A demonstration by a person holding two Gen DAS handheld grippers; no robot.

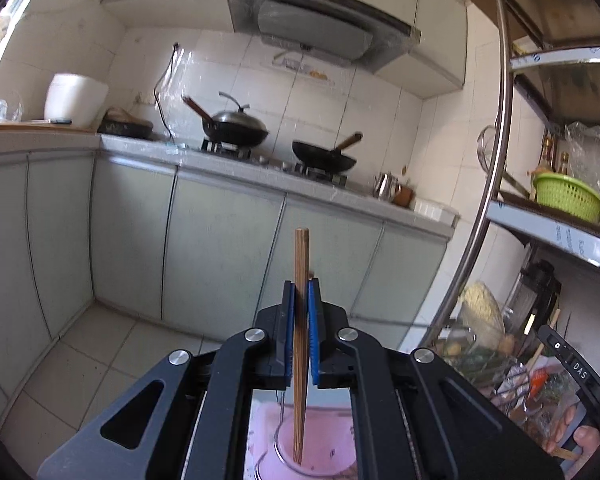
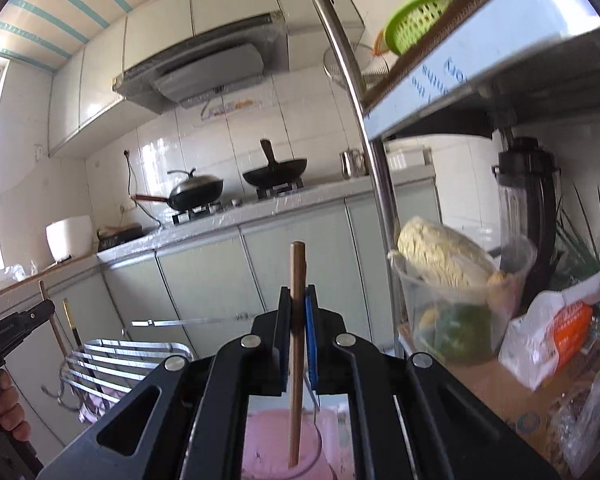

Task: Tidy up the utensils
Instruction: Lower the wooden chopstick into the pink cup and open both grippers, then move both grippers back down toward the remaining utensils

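My left gripper [image 1: 302,286] is shut on a pair of brown wooden chopsticks [image 1: 301,256], held upright. Their lower ends hang inside a clear glass jar [image 1: 300,468] standing on a pink cloth below the gripper. My right gripper [image 2: 298,292] is shut on a single brown chopstick [image 2: 297,268], also upright. Its lower end hangs over the mouth of a clear glass jar [image 2: 318,436] on the pink cloth. The left gripper's black body shows at the left edge of the right wrist view [image 2: 16,320], with the chopsticks [image 2: 52,320] standing up from it.
A metal dish rack [image 2: 120,360] stands left of the jar. A steel shelf unit [image 2: 374,184] on the right holds a green basket [image 1: 568,196], a blender [image 2: 528,196], a plastic cup of noodles [image 2: 452,276] and bags. Across the floor are a counter, two woks [image 1: 236,124] and cabinets.
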